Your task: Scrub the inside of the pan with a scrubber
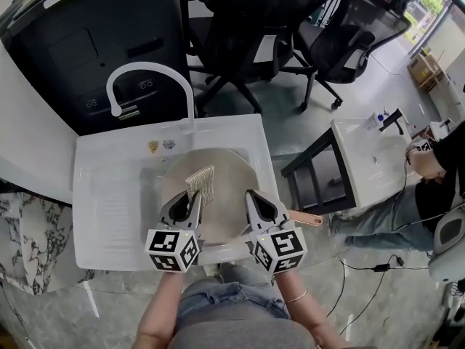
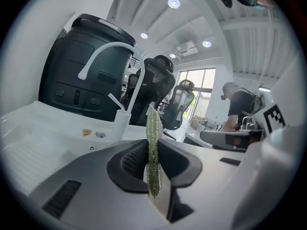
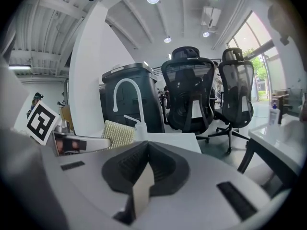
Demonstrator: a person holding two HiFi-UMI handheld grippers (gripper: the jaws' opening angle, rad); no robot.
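Note:
A round grey pan (image 1: 225, 187) sits over the basin of the white sink (image 1: 109, 195), and its copper-coloured handle (image 1: 309, 219) sticks out to the right. A yellow-green scrubber (image 1: 201, 182) stands over the pan's left part, with my left gripper (image 1: 192, 198) shut on it. In the left gripper view the scrubber (image 2: 153, 147) shows edge-on between the jaws of the left gripper (image 2: 154, 176). My right gripper (image 1: 252, 195) is shut at the pan's right rim, near the handle's root. The right gripper view shows the right gripper (image 3: 144, 176) with jaws together and the scrubber (image 3: 119, 134) at left.
A white arched faucet (image 1: 149, 70) rises behind the basin, with a black bin (image 1: 94, 35) behind it. Office chairs (image 1: 247, 27) stand beyond the sink. At right a person (image 1: 436, 173) sits at a second white table (image 1: 363, 158). Cables lie on the floor.

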